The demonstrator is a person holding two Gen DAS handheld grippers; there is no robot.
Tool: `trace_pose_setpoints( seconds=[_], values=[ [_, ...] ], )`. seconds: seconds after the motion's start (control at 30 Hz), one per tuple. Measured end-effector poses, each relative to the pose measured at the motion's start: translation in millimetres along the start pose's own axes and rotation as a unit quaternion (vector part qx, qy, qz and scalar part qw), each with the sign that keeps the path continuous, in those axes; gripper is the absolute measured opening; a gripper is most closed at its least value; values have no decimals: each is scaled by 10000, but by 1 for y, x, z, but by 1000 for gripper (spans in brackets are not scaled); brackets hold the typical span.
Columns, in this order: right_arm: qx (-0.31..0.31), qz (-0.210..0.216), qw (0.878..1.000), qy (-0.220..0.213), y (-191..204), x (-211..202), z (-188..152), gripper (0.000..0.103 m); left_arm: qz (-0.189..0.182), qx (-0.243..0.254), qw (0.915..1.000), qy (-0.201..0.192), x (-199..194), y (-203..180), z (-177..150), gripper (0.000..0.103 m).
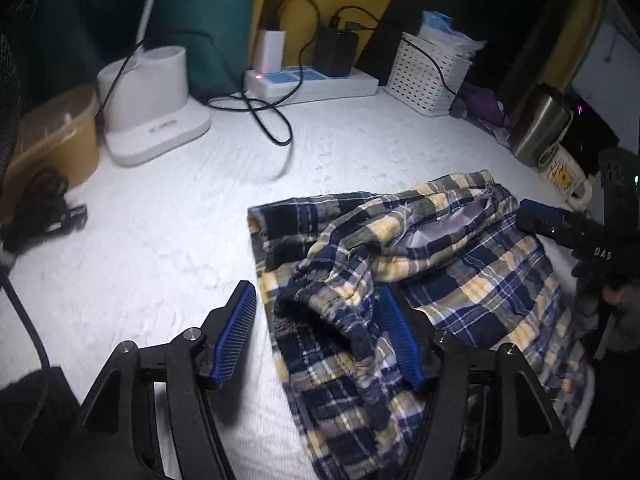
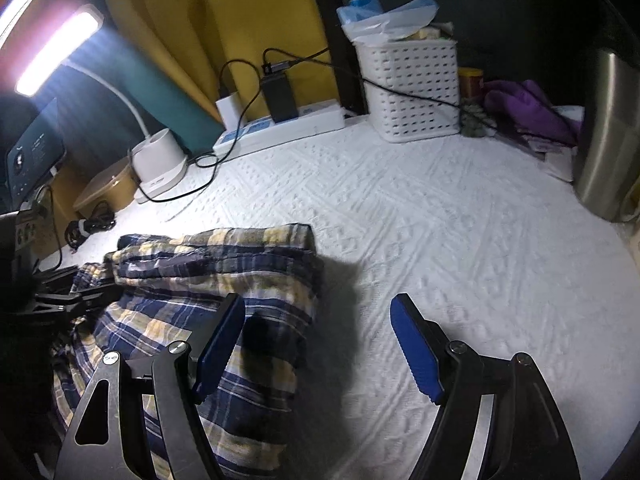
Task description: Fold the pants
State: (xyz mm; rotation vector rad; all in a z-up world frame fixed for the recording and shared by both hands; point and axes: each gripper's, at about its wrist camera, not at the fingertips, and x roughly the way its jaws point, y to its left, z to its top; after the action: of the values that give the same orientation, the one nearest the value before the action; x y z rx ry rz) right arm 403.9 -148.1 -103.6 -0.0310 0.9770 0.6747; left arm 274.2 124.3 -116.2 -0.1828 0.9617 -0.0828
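Note:
Plaid pants (image 1: 460, 264) in blue, yellow and white lie crumpled on a white textured cover (image 1: 160, 240). My left gripper (image 1: 316, 290) is open over their left part. A bunched fold of cloth sits between its blue pads (image 1: 236, 332), and the left pad stands clear of the cloth. In the right wrist view the pants (image 2: 224, 264) fill the lower left. My right gripper (image 2: 320, 300) is open, straddling their right edge, with one finger over the plaid and the other over the bare cover. Its blue pad (image 1: 540, 214) also shows in the left wrist view at the pants' right side.
At the back stand a power strip (image 1: 316, 82) with chargers and loose cables, a white lamp base (image 1: 152, 112), a white perforated basket (image 2: 412, 88) and a steel cup (image 2: 604, 140). A tan box (image 1: 52, 140) sits at the left, and purple cloth (image 2: 524, 104) at the right.

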Motion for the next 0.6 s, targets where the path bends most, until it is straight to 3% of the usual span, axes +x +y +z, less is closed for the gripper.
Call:
trace_pose_setpoints(
  seconds=[0.33,0.47,0.53,0.6],
  values=[
    [-111,405,9989,198,8,21,4,77,-101,220,9997,-97,10,-7,5,64],
    [-158,625,9977,229,14,26,7,77,-202,328,9992,-84,11,-14,5,40],
    [-263,690,9969,255,19,28,8,76,-271,337,9990,-68,11,-17,4,34],
    [-369,691,9965,292,26,29,8,68,-266,353,9990,-74,9,-18,3,29]
  ],
)
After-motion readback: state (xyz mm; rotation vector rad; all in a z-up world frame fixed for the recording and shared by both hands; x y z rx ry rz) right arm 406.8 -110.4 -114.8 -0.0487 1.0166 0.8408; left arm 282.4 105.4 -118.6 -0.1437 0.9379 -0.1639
